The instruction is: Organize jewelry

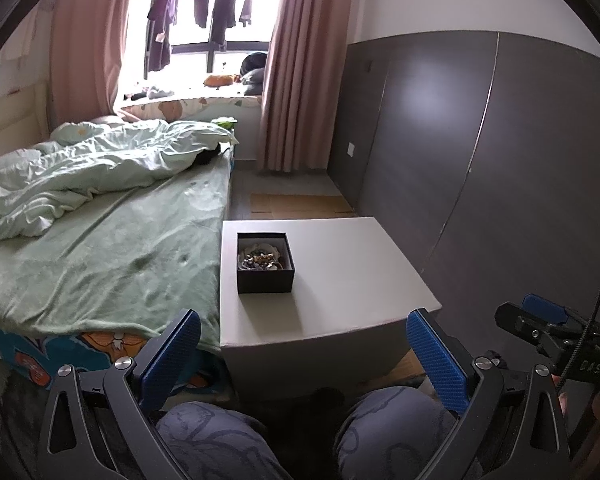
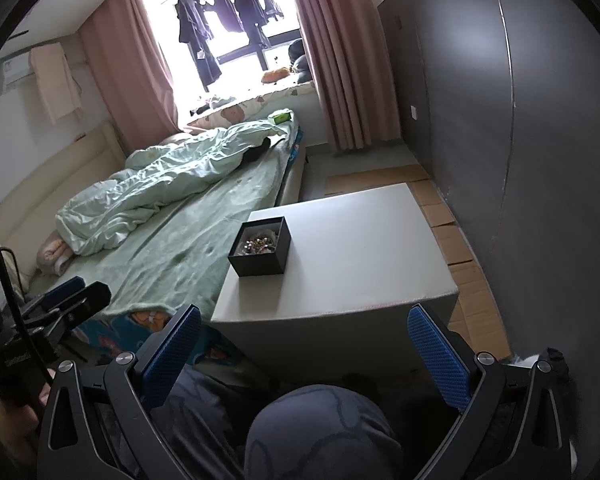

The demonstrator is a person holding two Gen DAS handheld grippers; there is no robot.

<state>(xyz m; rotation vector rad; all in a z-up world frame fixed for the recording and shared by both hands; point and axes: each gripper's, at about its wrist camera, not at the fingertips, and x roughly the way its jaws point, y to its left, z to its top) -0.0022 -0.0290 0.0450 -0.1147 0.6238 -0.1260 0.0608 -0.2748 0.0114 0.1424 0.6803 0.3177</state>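
Observation:
A small black open box point(image 1: 265, 262) point(image 2: 260, 246) holds a tangle of jewelry point(image 1: 262, 259) point(image 2: 259, 243). It stands on the left part of a low grey table point(image 1: 340, 276) point(image 2: 352, 256). My left gripper point(image 1: 304, 354) is open, well short of the table's near edge, with nothing between its blue pads. My right gripper point(image 2: 304, 354) is open too, also short of the table and with nothing in it. Each gripper shows at the edge of the other's view: the right gripper point(image 1: 540, 320), the left gripper point(image 2: 68, 304).
A bed with a green sheet point(image 1: 100, 256) point(image 2: 188, 240) and rumpled duvet adjoins the table's left side. Dark grey wardrobe doors point(image 1: 480, 152) point(image 2: 520, 140) rise to the right. Cardboard lies on the floor point(image 2: 456, 240) beside the table. The person's knees point(image 1: 384, 428) point(image 2: 320, 428) are below the grippers.

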